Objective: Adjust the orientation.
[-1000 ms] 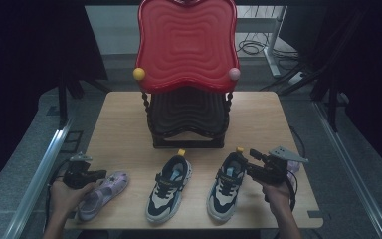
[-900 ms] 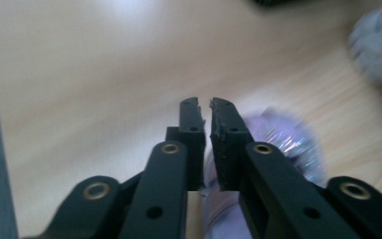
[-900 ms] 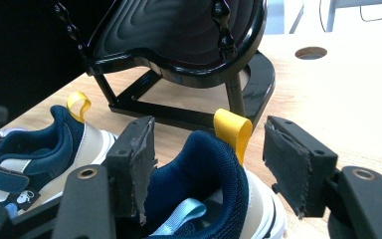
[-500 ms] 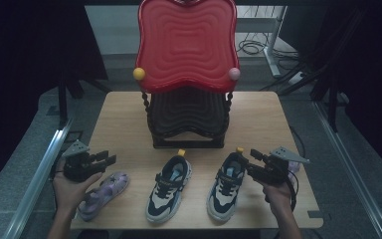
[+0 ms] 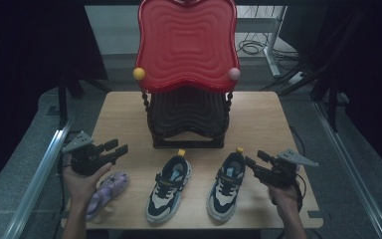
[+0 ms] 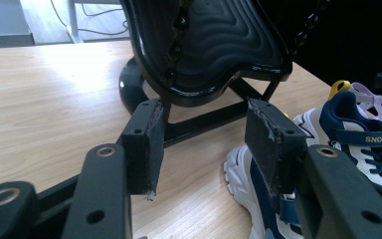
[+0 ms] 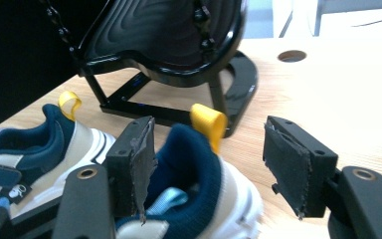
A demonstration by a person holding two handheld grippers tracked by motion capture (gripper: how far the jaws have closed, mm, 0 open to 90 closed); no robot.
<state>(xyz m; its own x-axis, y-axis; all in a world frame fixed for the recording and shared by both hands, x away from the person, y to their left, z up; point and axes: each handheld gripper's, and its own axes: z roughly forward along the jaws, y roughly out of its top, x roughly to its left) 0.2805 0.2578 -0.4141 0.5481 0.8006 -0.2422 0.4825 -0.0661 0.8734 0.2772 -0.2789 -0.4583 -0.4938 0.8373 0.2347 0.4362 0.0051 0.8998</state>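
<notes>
A lilac shoe point(image 5: 107, 191) lies at the table's front left. Just above and behind it hovers my left gripper point(image 5: 121, 148); its jaws have just been opening and nothing is between them. In the left gripper view, that gripper point(image 6: 204, 142) faces the black rack base point(image 6: 204, 64). Two navy-and-white sneakers point(image 5: 169, 186) point(image 5: 228, 181) stand side by side at the front. My right gripper point(image 5: 252, 163) is open at the heel of the right sneaker. In the right gripper view the heel point(image 7: 194, 149) with its yellow loop sits between the spread pads point(image 7: 288, 164), which do not press on it.
A tall rack with a red wavy top shelf point(image 5: 186, 45) and a black lower shelf point(image 5: 189, 112) stands at mid-table behind the shoes. The wooden table point(image 5: 258, 114) has bare wood on both sides of the rack. Metal rails run along both table sides.
My left gripper has let go of the lilac shoe, opened, and lifted up and away from it. The shoe stays on the table. The right gripper has not moved.
</notes>
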